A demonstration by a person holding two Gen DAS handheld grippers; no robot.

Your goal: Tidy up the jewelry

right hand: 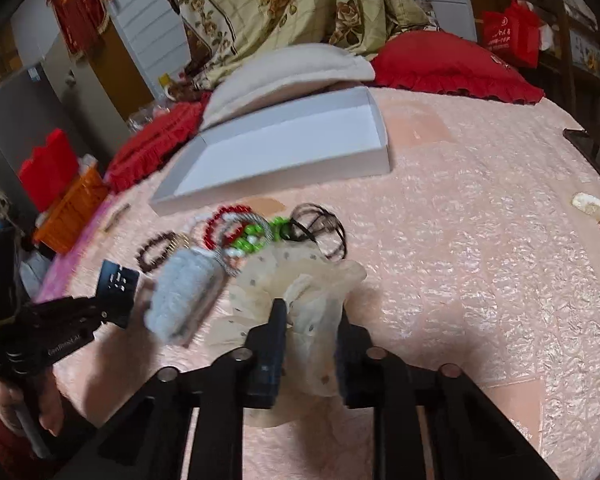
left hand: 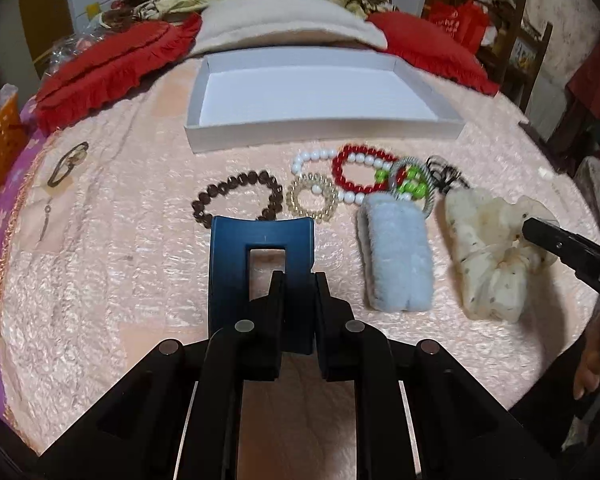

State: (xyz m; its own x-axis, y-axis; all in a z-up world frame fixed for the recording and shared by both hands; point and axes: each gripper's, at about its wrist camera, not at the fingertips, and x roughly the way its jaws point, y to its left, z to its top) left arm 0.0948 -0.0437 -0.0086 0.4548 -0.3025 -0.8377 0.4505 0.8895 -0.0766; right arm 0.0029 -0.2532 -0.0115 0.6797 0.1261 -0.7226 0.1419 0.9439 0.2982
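Nearest in the left wrist view, the left gripper [left hand: 298,280] is clenched on a dark blue hair clip [left hand: 262,248], which stands up between its two black fingers above the pink bedspread [left hand: 100,280]. In the right wrist view, the right gripper [right hand: 310,312] has its fingers pressed into a cream scrunchie [right hand: 300,292], gathering the fabric between them.

Just beside the clip lies a pale blue fluffy hair tie [left hand: 396,252], between the clip and the scrunchie. Past the left gripper's tips lie a brown bead bracelet [left hand: 236,196], a gold coil ring [left hand: 312,200], a white pearl bracelet [left hand: 320,158], a red bead bracelet [left hand: 360,172] and green beads [left hand: 410,184], the last three overlapping. Thin black hair bands [right hand: 320,224] lie beyond the scrunchie.

Farther still sits an open white box [left hand: 324,130], its inside bare, backed by red pillows [left hand: 100,72].
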